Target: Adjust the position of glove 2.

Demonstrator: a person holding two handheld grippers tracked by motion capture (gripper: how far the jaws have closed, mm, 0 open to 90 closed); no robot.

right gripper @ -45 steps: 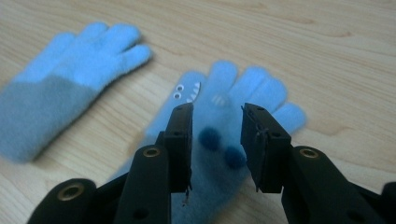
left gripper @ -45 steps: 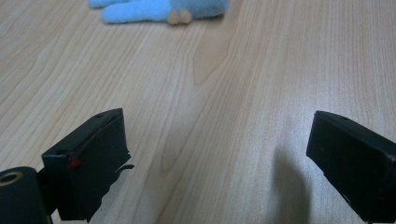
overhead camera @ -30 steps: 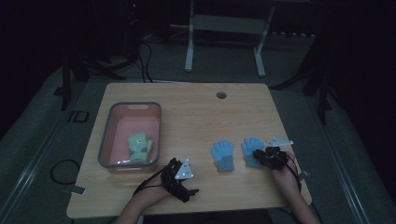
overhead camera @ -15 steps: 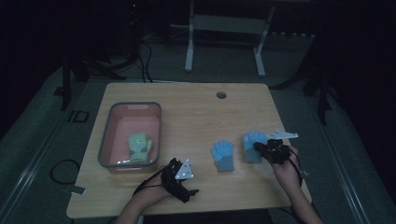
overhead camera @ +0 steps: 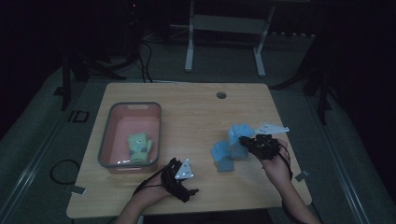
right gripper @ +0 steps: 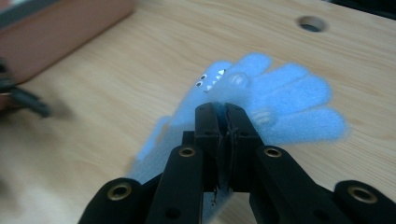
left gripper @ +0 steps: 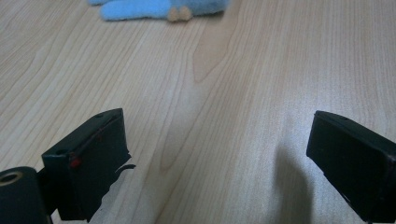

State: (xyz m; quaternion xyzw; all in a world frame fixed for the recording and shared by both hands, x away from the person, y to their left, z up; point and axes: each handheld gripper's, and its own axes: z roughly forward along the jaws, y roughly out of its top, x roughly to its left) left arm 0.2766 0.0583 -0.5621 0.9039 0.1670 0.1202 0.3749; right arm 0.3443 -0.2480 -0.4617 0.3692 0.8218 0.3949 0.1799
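Wooden table [overhead camera: 196, 107], right claw [right gripper: 226, 112] clamped on blue glove [right gripper: 285, 100], lifted

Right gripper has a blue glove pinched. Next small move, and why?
Probably carry the blue glove left toward the pink bin. The right gripper is shut on it, a green glove already lies in that bin, and a second blue glove waits on the table.
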